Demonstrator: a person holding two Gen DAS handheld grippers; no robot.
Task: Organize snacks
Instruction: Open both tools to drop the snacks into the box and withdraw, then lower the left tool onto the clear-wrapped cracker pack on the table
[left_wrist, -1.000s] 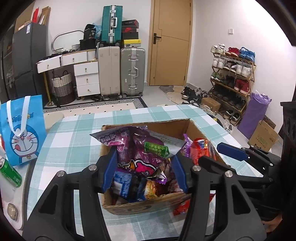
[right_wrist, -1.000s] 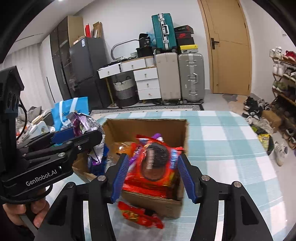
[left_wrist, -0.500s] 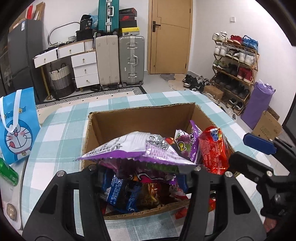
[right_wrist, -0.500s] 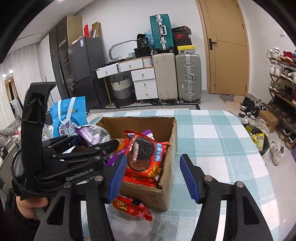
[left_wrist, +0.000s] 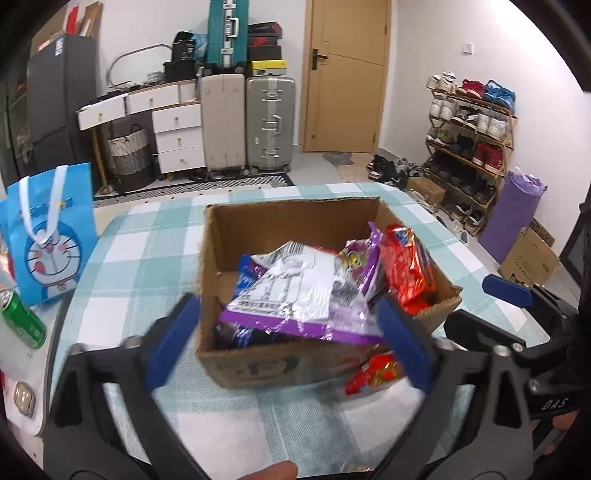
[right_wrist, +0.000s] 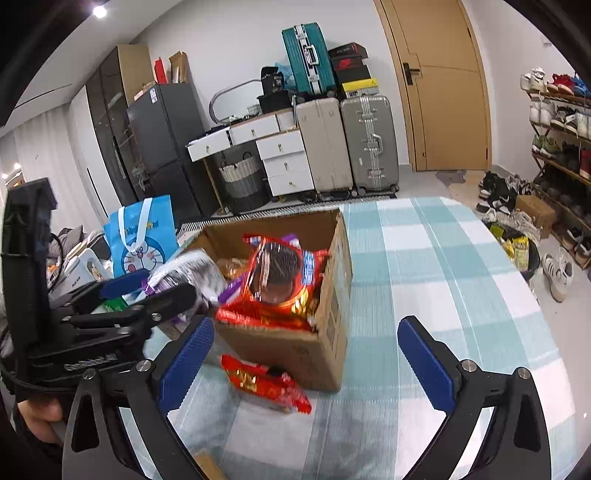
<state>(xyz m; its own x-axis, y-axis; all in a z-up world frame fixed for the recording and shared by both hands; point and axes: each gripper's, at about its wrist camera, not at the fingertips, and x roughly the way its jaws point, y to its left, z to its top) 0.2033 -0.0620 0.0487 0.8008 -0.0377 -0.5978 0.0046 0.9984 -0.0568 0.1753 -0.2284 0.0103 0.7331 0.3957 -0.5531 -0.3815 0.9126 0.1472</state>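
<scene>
Lying atop the box (left_wrist: 258, 365), the purple bag (left_wrist: 303, 299) seemingly clears the spread left gripper (left_wrist: 288, 343).

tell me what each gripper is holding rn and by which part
Nothing. The left gripper and right gripper are both open and empty; the purple bag and red cookie pack lie loose in the box.

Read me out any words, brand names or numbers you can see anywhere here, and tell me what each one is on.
"DAS": white letters on the black body of the right tongs.
Left tongs: raised lettering on the body, too blurred to read.
Purple snack bag: white label panel, print blurred.
Blue cartoon bag: yellow lettering, too small to read.
Cardboard box: faint front print, illegible.
Green can: unreadable.
</scene>
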